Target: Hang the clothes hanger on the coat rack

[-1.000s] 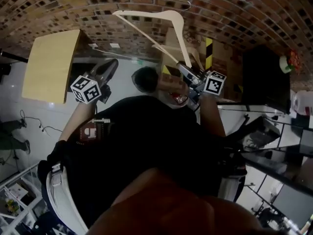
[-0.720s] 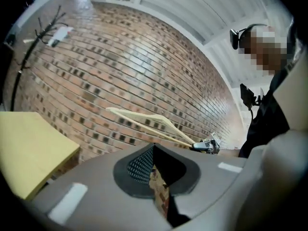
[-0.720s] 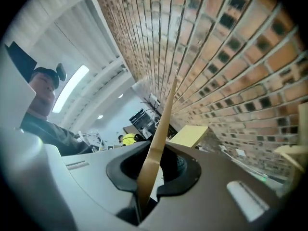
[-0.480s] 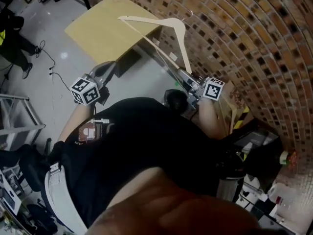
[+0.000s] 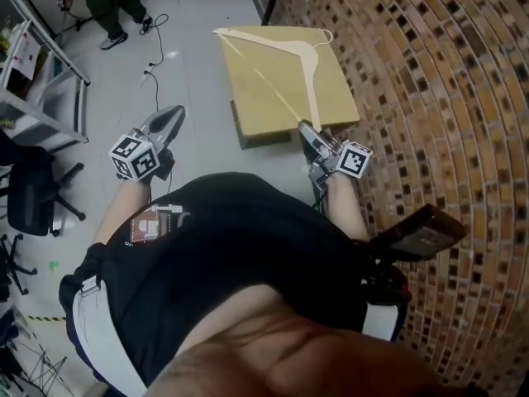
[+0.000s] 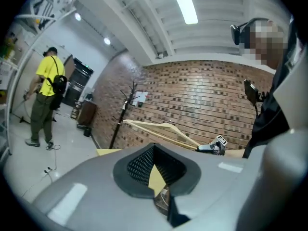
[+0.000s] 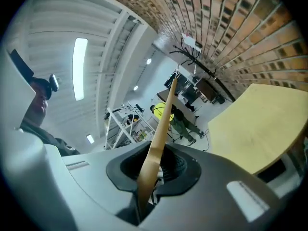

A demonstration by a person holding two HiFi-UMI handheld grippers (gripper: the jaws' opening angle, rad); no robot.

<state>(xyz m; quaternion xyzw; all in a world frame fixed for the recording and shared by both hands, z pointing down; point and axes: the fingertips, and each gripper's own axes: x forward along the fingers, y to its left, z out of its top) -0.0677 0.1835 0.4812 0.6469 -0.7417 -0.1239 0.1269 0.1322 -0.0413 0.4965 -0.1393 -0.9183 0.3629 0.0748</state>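
Note:
A pale wooden clothes hanger (image 5: 285, 52) sticks up and forward from my right gripper (image 5: 310, 135), which is shut on one end of it. In the right gripper view the hanger's arm (image 7: 161, 124) runs out between the jaws (image 7: 149, 182). My left gripper (image 5: 168, 121) is held level to the left, shut, with nothing in it. From the left gripper (image 6: 159, 186) view I see the hanger (image 6: 163, 129) and the right gripper (image 6: 211, 148) before the brick wall. The dark coat rack (image 6: 126, 105) stands by that wall, beyond the hanger.
A yellow-topped table (image 5: 335, 98) stands just ahead against the brick wall (image 5: 438, 98). A person in a yellow top (image 6: 45, 95) stands farther back on the pale floor. Metal shelving (image 5: 41, 81) and a black chair (image 5: 33, 193) are at the left.
The whole view has swung round: the brick wall went from overhead to the right, and the table came in front. The hanger stays in my right gripper; both grippers moved with the turn.

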